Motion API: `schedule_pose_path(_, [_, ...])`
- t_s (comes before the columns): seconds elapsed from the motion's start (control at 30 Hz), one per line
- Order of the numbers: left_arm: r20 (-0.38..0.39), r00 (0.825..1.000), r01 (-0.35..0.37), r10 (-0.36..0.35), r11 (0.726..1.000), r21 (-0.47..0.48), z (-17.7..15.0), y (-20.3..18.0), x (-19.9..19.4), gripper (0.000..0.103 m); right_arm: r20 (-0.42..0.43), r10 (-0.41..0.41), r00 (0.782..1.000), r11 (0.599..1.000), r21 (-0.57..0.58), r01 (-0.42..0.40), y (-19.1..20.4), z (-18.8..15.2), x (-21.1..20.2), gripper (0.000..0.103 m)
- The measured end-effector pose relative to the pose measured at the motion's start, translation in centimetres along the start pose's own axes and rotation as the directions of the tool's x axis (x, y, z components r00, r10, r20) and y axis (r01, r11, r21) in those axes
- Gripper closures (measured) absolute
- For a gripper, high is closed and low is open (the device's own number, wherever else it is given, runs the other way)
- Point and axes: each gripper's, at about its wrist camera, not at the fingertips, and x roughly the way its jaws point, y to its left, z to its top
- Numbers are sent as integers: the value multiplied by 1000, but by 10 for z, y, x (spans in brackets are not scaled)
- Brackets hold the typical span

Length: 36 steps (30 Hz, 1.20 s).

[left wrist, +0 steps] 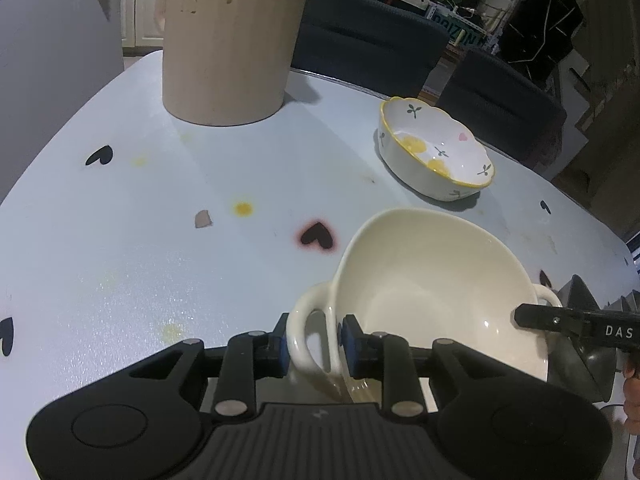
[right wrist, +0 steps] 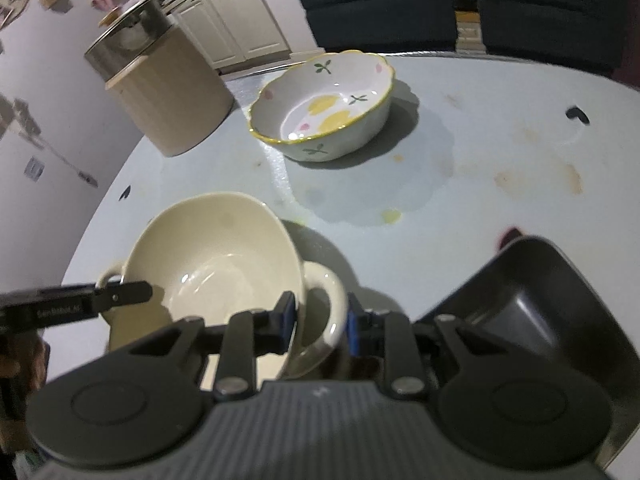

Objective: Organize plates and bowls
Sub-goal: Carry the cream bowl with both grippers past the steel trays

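A cream two-handled bowl (left wrist: pixel 432 288) is held between both grippers above the pale blue table (left wrist: pixel 160 240); it also shows in the right wrist view (right wrist: pixel 216 252). My left gripper (left wrist: pixel 314 340) is shut on the bowl's left handle (left wrist: pixel 306 336). My right gripper (right wrist: pixel 320 318) is shut on the bowl's right handle (right wrist: pixel 328 300). A flowered bowl with a yellow rim (left wrist: pixel 436 148) stands farther back; it also shows in the right wrist view (right wrist: pixel 324 104).
A tall beige canister (left wrist: pixel 228 44) with a glass lid stands at the back left; it also shows in the right wrist view (right wrist: pixel 168 92). A black square tray (right wrist: pixel 532 300) lies at the right. Dark chairs (left wrist: pixel 368 36) stand behind the table.
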Motion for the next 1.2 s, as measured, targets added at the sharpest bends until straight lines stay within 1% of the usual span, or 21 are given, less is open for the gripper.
schedule_pose_path(0.1, [-7, 1000, 2, -2, 1000, -9, -1, 0, -1, 76, -1, -19, 1000, 1000, -5, 19, 3, -2, 0, 71])
schedule_pose_path(0.23, [-24, 1000, 13, -15, 998, -58, -2, 1, -2, 77, 0, -42, 999, 999, 0, 42, 5, -2, -1, 72])
schedule_pose_path(0.33, [-7, 1000, 20, -20, 998, -67, -4, 0, -6, 77, 15, -51, 999, 998, -39, 52, 9, -4, -6, 72])
schedule_pose_path(0.5, [24, 999, 29, -27, 998, -59, -4, -8, -23, 77, 48, -51, 998, 997, -48, 53, 11, -6, -21, 72])
schedule_pose_path(0.67, [54, 998, 35, -33, 999, -35, -7, -24, -48, 77, 83, -52, 995, 997, -44, 56, 14, -10, -47, 72])
schedule_pose_path(0.83, [80, 996, 50, -48, 999, -12, -15, -46, -77, 77, 127, -57, 990, 998, -30, 61, 13, -22, -84, 72])
schedule_pose_path(1.0, [95, 993, 64, -65, 998, 9, -31, -67, -103, 77, 165, -67, 984, 998, -7, 69, 11, -44, -122, 72])
schedule_pose_path(1.1, [96, 992, 73, -75, 997, 25, -42, -79, -117, 77, 179, -75, 981, 997, -14, 79, 10, -58, -143, 72])
schedule_pose_path(1.2, [100, 992, 80, -83, 996, 39, -52, -92, -128, 77, 186, -85, 979, 996, 4, 85, 7, -69, -162, 72])
